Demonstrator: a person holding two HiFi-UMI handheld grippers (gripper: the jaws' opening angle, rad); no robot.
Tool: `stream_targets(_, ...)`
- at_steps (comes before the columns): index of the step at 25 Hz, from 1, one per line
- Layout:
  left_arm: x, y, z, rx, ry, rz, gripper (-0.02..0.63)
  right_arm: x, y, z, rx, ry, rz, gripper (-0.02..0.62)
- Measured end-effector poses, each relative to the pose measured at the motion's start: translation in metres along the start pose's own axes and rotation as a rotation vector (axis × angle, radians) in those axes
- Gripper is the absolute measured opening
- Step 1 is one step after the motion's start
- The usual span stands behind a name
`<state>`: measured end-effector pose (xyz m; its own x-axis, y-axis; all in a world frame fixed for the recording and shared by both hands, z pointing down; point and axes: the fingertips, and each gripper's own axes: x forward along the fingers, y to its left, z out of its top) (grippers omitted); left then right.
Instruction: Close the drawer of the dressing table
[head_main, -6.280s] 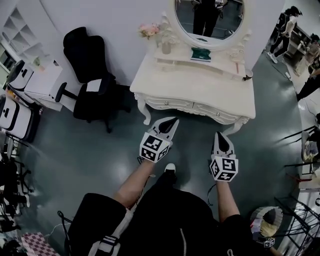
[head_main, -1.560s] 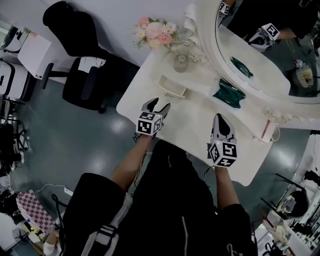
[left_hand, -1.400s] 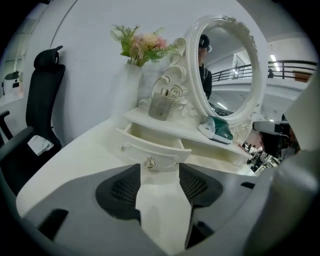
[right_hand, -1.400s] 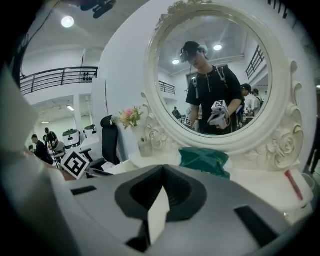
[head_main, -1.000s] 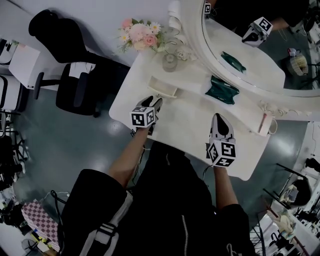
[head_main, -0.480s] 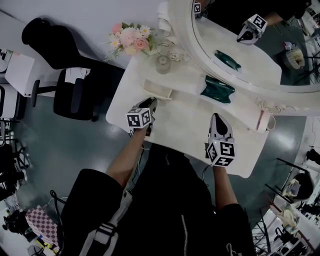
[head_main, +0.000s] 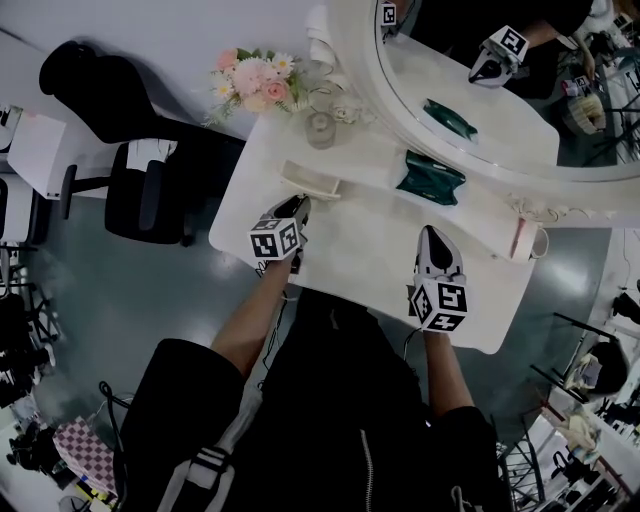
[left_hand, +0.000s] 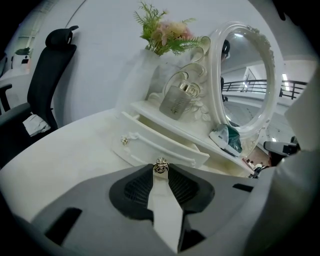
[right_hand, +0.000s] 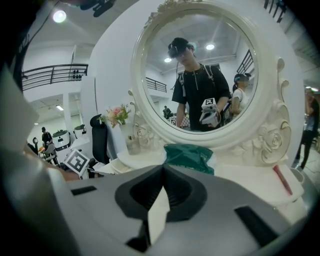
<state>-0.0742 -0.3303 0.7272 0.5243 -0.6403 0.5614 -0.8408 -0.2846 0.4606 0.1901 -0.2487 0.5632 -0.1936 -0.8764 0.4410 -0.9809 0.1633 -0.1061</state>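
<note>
A small white drawer (head_main: 310, 183) stands pulled out of the low shelf at the back left of the white dressing table (head_main: 370, 250). In the left gripper view the drawer front (left_hand: 165, 150) faces me, with a small metal knob (left_hand: 160, 167) on it. My left gripper (head_main: 298, 206) (left_hand: 160, 170) is shut on that knob, its tips pinching it from both sides. A second knob (left_hand: 124, 140) sits further left on the front. My right gripper (head_main: 432, 236) (right_hand: 161, 171) hovers over the tabletop, shut and holding nothing.
An oval mirror (head_main: 470, 90) rises behind the shelf. A green pouch (head_main: 430, 178) lies on the shelf, with a glass jar (head_main: 320, 128) and pink flowers (head_main: 250, 78) at the left corner. A black office chair (head_main: 130, 150) stands left of the table.
The left gripper's jaws have closed on the drawer knob and the gripper now rests at the drawer front. The right gripper has stayed in place over the tabletop.
</note>
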Motion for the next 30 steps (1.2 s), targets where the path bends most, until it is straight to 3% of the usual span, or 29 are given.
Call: stream_targets(30,0.037,0.001,0.022,-0.009,0.022,-0.008,0.098,0.004,-0.012,-0.001,0.025,0.017,-0.029,0.002)
